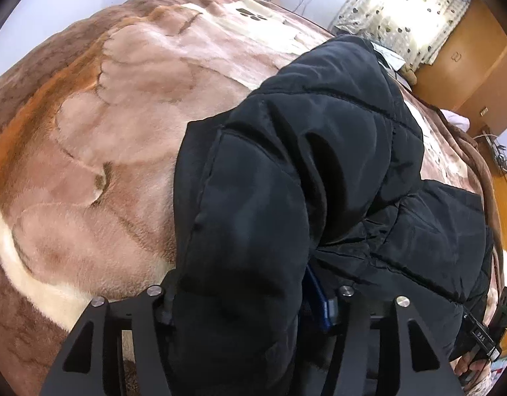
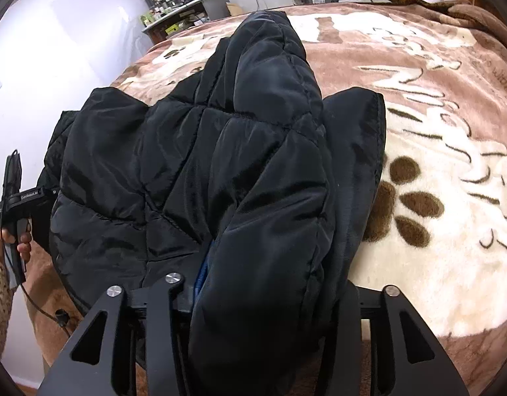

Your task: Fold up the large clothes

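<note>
A black quilted puffer jacket (image 1: 319, 165) lies bunched on a brown and cream plush blanket (image 1: 105, 132). My left gripper (image 1: 250, 300) is shut on a thick fold of the jacket's near edge; the padding hides the fingertips, and a blue pad (image 1: 319, 300) shows beside it. In the right wrist view the same jacket (image 2: 204, 151) runs away from me, and my right gripper (image 2: 260, 293) is shut on another padded fold of it. The left gripper's handle (image 2: 15, 204) shows at the far left, held by a hand.
The blanket (image 2: 434, 198) with paw prints covers the bed. A cluttered shelf (image 2: 184, 3) stands by the far wall. A wooden cabinet (image 1: 464, 66) and a spotted curtain (image 1: 401, 10) are on the right. The right gripper's handle (image 1: 484, 333) shows low right.
</note>
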Demonstrator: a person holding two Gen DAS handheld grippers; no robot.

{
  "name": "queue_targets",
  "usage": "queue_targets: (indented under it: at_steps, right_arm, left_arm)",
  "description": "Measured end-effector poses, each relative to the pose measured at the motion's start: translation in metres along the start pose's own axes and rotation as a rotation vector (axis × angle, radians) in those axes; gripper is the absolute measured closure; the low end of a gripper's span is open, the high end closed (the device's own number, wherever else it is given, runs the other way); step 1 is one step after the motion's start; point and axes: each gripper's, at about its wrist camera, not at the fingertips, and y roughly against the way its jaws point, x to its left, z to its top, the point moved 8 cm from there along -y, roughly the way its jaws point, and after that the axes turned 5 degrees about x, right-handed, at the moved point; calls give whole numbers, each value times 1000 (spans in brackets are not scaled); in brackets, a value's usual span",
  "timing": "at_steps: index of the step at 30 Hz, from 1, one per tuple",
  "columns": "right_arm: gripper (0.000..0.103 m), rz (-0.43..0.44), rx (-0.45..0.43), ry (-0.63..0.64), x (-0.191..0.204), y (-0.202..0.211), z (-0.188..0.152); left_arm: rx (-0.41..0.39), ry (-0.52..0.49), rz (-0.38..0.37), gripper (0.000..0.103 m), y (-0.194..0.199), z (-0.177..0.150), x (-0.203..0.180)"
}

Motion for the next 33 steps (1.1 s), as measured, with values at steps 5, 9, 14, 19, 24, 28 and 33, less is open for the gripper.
queue_targets:
  at_steps: [5, 9, 14, 19, 24, 28, 33]
  right_arm:
    - [51, -20, -1, 9, 8, -2, -2]
    - [42, -43, -5, -16, 6, 0, -1]
    - [34, -111, -30, 8, 6, 15, -1]
    - [27, -142, -96, 6, 9, 41, -1]
    - [27, -161, -164, 43, 24, 74, -3]
    - [26, -184, -201, 81, 43, 92, -12]
    - [26, -187, -211, 88, 63, 101, -33]
  left_arm:
    - [2, 26, -1, 43, 5, -2, 2]
    - [-2, 37, 6, 42, 12, -2, 5]
    - [-40, 24, 13, 41, 33, -5, 7]
    - [-87, 30, -4, 24, 64, -13, 5]
    - [-131, -4, 8, 22, 98, -22, -9]
    - [-163, -47, 14, 14, 120, -41, -25]
    - [-184, -71, 19, 14, 133, -77, -46]
